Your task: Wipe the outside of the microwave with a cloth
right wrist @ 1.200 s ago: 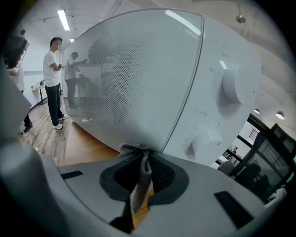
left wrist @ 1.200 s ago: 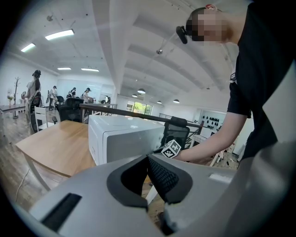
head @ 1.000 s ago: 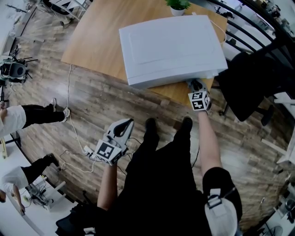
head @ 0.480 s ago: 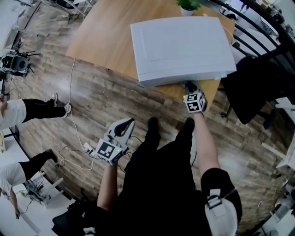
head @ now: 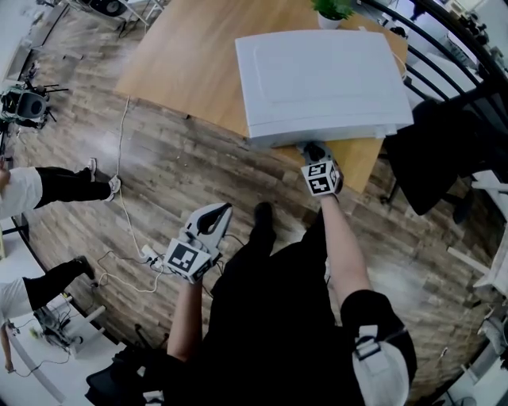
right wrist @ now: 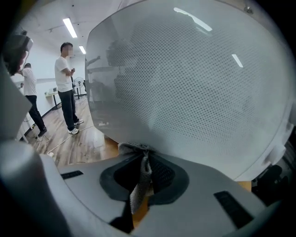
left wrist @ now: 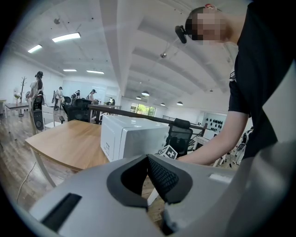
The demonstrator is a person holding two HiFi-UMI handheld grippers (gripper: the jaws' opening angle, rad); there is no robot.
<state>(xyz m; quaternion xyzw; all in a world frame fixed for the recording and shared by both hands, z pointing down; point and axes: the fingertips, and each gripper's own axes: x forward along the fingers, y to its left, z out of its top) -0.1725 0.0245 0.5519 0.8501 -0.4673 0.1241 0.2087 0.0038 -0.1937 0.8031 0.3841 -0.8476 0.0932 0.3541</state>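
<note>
Nearest the head camera, the left gripper (head: 211, 217) is held low beside the person's black trousers, over the floor and well apart from the table. In its own view the left gripper (left wrist: 148, 160) is seen with its jaws brought together and nothing between them.

The right gripper (head: 312, 151) is held out on a straight arm to the near face of the white box-shaped microwave (head: 317, 75). In the right gripper view the right gripper (right wrist: 144, 162) is seen clamped on a thin grey woven cloth (right wrist: 140, 185); a strip of it hangs down between the pads, and a bunched end above the jaw tips is laid against the lower edge of the microwave's dotted glass door (right wrist: 185, 83).

The microwave is stood near the front right corner of a light wooden table (head: 182, 63), whose top is otherwise largely bare. A small green potted plant (head: 333, 9) is set just behind the microwave.

A grey-brown wood-plank floor (head: 182, 174) is spread under the table, and a white cable (head: 121, 151) is trailed across it. A black office chair (head: 444, 135) is placed to the table's right. Other people's legs (head: 55, 190) are seen at the left edge, and a standing person in a white T-shirt (right wrist: 67, 88) is caught further off, under ceiling strip lights (left wrist: 66, 37).
</note>
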